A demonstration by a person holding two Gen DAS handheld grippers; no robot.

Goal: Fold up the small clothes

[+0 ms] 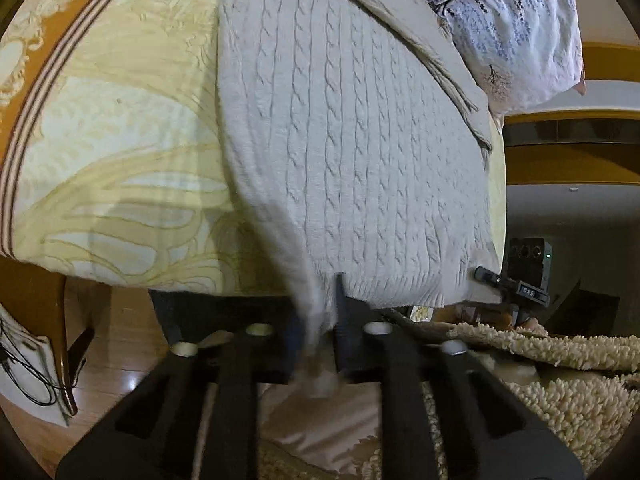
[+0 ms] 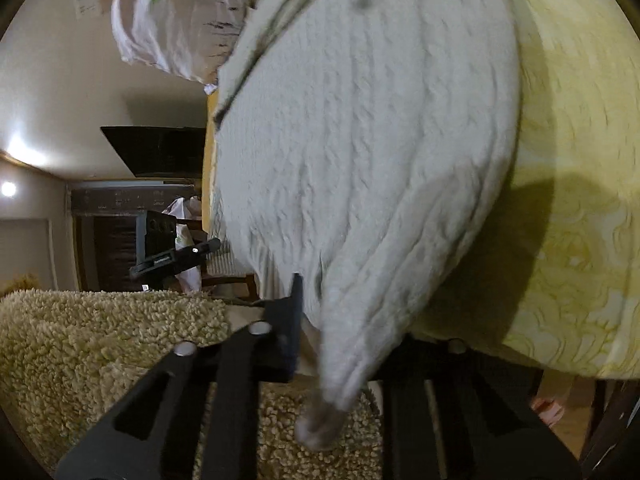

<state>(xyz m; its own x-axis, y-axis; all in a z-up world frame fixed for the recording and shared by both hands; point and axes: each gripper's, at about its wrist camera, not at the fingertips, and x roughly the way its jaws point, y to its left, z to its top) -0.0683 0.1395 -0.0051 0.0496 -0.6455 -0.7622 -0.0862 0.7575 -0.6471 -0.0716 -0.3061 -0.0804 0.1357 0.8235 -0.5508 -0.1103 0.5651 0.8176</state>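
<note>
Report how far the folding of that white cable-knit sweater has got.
Done: the white cable-knit sweater lies spread on the yellow patterned bedspread, hem at the bed's edge.
In hand: the left claw and the right claw each pinch a hanging piece of the knit at that edge.
Left: no crease or doubled-over panel shows, so every fold is still to be made. The rest of the sweater is out of view.

My left gripper (image 1: 320,336) fingers pinched near together, my right gripper (image 2: 340,336) likewise, both level, side by side
</note>
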